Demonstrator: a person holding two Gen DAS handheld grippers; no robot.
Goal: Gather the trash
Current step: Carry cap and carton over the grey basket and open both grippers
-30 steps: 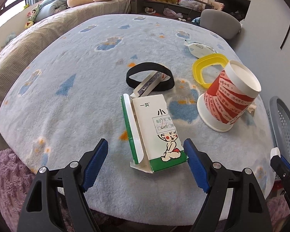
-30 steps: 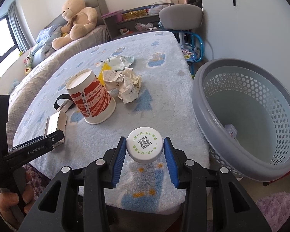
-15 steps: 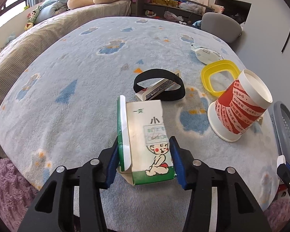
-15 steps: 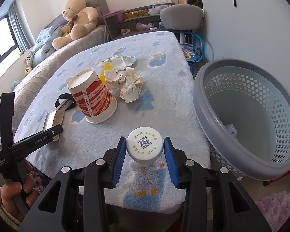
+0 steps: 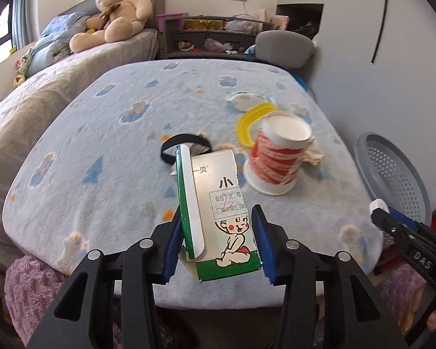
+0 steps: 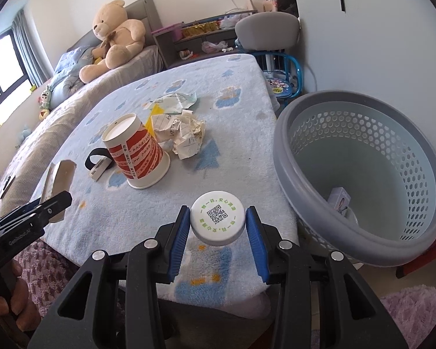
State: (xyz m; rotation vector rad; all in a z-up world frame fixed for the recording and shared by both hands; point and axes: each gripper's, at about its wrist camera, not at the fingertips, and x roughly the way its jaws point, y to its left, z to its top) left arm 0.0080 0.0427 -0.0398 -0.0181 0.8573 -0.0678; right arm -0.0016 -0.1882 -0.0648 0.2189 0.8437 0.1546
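My left gripper (image 5: 216, 240) is shut on a white and green carton (image 5: 215, 203) with a cartoon baby on it, held tilted above the near edge of the blue blanket (image 5: 116, 151). My right gripper (image 6: 216, 229) is shut on a white bottle cap (image 6: 217, 216) with a QR code, just left of the grey trash basket (image 6: 319, 203). The carton (image 6: 58, 180) and the left gripper (image 6: 48, 203) also show at the left of the right wrist view. An upturned red and white paper cup (image 5: 276, 157) stands on the blanket.
A black band (image 5: 171, 142), a yellow plastic ring (image 5: 247, 122), crumpled paper (image 6: 183, 133) and a torn wrapper (image 6: 174, 100) lie on the blanket. The basket (image 5: 392, 171) holds a small box (image 6: 338, 196). A teddy bear (image 6: 116, 35) sits on the bed, a grey chair (image 6: 264, 29) beyond.
My left gripper closed on the carton and lifted it off the blanket, tipping it up. The right gripper kept still with the cap.
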